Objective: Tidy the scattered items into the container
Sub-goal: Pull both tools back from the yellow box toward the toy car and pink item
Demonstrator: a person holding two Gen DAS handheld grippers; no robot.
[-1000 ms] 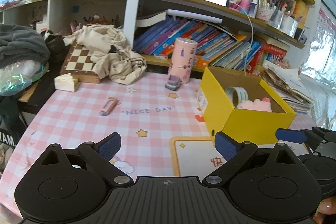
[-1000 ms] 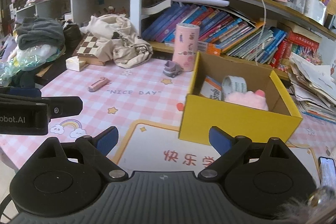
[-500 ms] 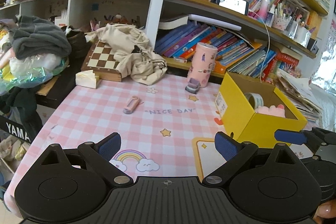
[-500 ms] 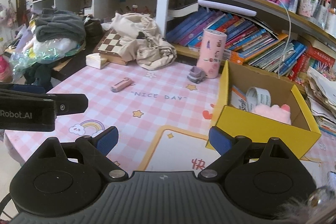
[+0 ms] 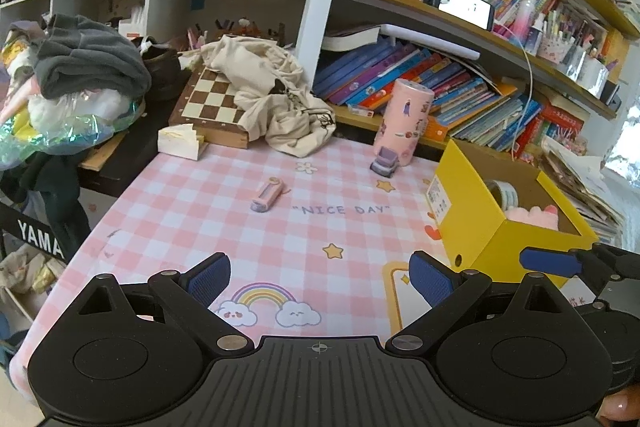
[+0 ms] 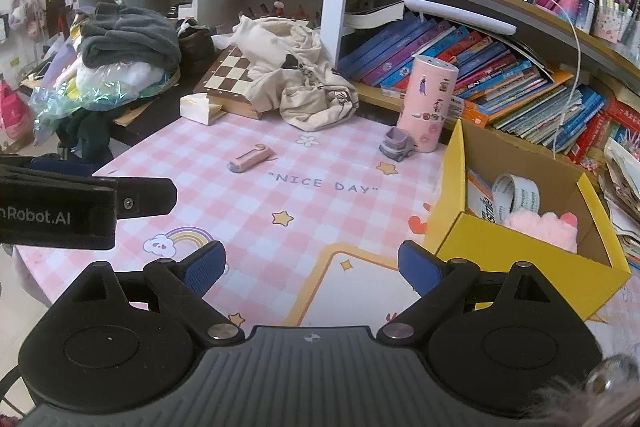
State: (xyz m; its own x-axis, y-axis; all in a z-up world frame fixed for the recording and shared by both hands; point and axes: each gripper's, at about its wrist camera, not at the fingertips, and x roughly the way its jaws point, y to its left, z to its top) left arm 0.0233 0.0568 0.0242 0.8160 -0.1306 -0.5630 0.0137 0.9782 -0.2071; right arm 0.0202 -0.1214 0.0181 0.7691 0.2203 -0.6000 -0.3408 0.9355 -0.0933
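I have both grippers hovering over the near edge of the desk [image 5: 192,195], jaws wide apart and nothing between the pads: left gripper [image 5: 320,277], right gripper [image 6: 310,265]. I judge this to be the approach to the next pickup. The yellow cardboard box [image 5: 476,227] sits to the right, open-topped, already holding a roll of tape [image 6: 516,195] and a fluffy pink plush [image 6: 544,227]. Two loose items lie on the glossy pink checked mat: a slim, smooth pink utility knife [image 5: 267,194] at mid-desk left, and a small blocky lilac toy truck [image 5: 385,163] farther off, just beside a tall pink cylinder [image 5: 404,121]. The knife looks the easier target for my left gripper; I would reach forward, lower, and line the pads across its narrow sides, since it lies flat and could skid on the slick mat.
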